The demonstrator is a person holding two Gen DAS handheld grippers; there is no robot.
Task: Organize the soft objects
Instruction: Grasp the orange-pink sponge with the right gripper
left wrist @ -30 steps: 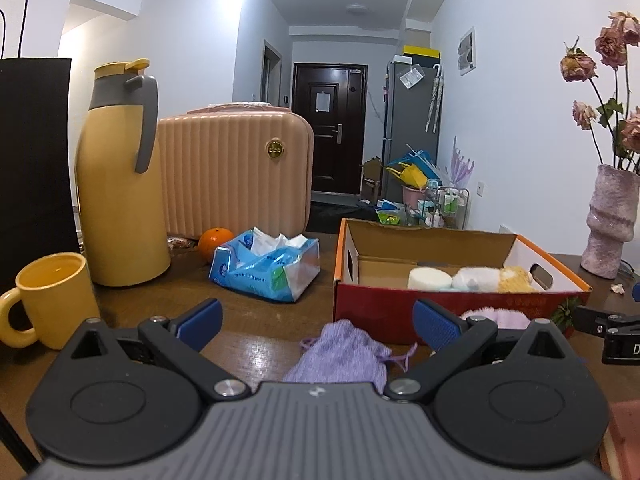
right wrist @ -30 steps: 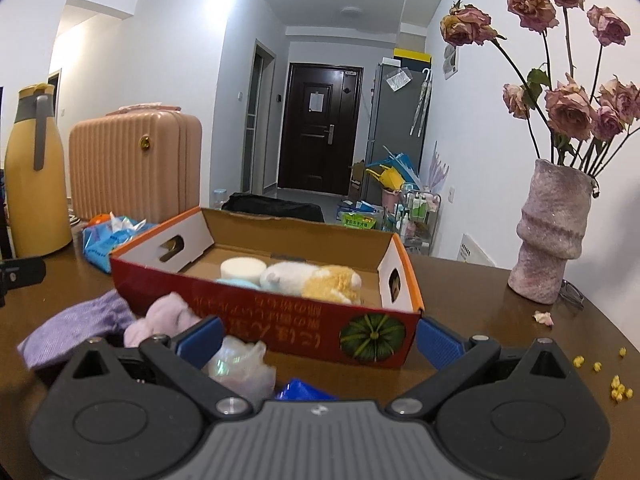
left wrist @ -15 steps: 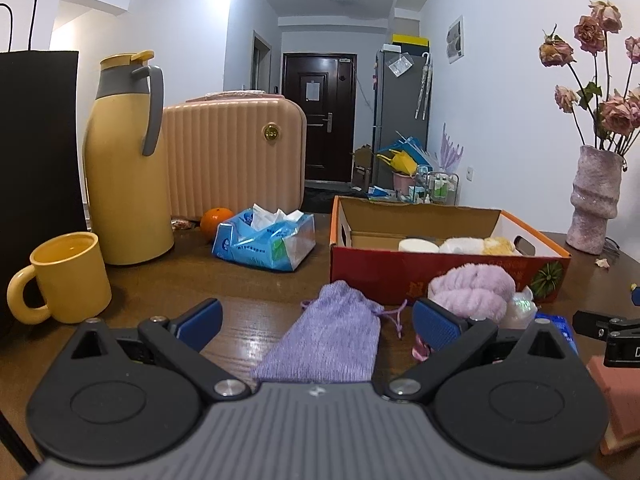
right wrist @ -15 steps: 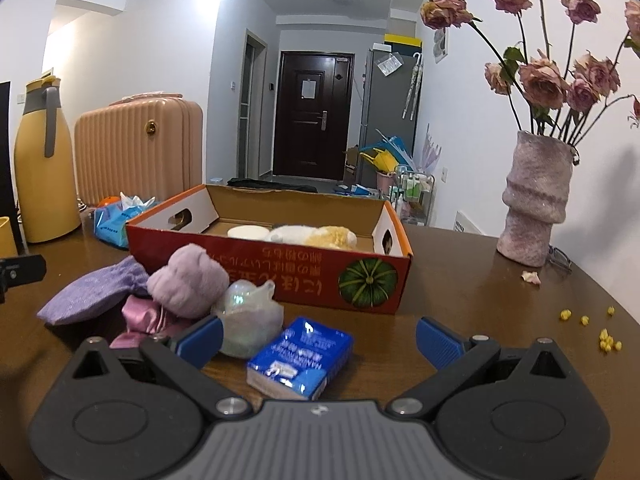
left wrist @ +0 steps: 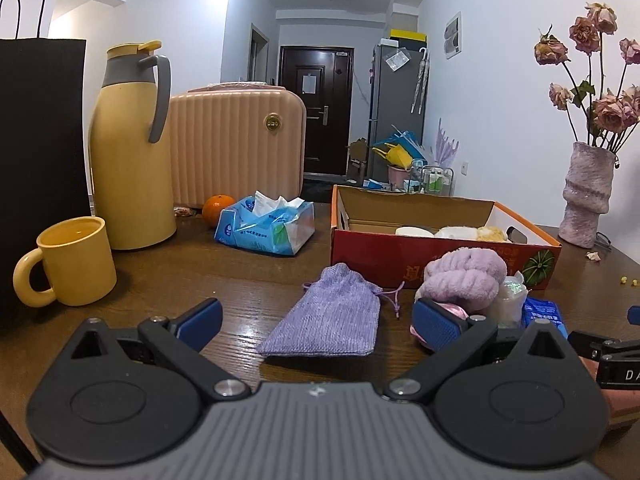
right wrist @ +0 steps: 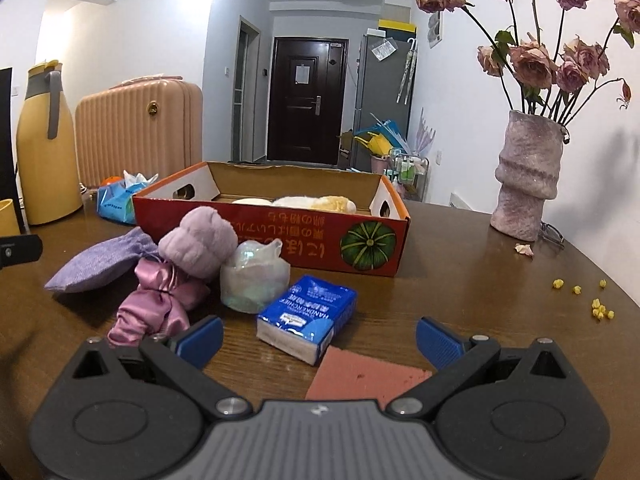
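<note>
Claws first: I see my left claw [left wrist: 316, 322] spread wide and empty, low over the tabletop [left wrist: 240, 280], with the purple pouch [left wrist: 328, 322] lying flat between its fingers and ahead of them. My right claw [right wrist: 318, 338] is released too, holding nothing; a pink sponge [right wrist: 360, 376] lies flat between its fingers, and a blue tissue pack [right wrist: 308, 316] sits just ahead of that. The loose soft things cluster in front of the red box [right wrist: 280, 240]: the pouch on the left, a fluffy lilac roll [right wrist: 198, 240] leaning against the box front, a satin pink bag [right wrist: 156, 304] crumpled below it, and a clear plastic bundle [right wrist: 254, 276] touching both the roll and the pack. Inside the box I see a white round piece [left wrist: 414, 231], a white plush [left wrist: 456, 233] and a yellow plush [left wrist: 490, 234] along the far side. To the left stand a yellow mug [left wrist: 68, 266], a thermos [left wrist: 132, 144], a pink case [left wrist: 236, 144], an orange [left wrist: 216, 209] and a blue tissue bag [left wrist: 266, 228]. A vase [right wrist: 526, 184] of dried roses stands on the right, well apart from the box.
</note>
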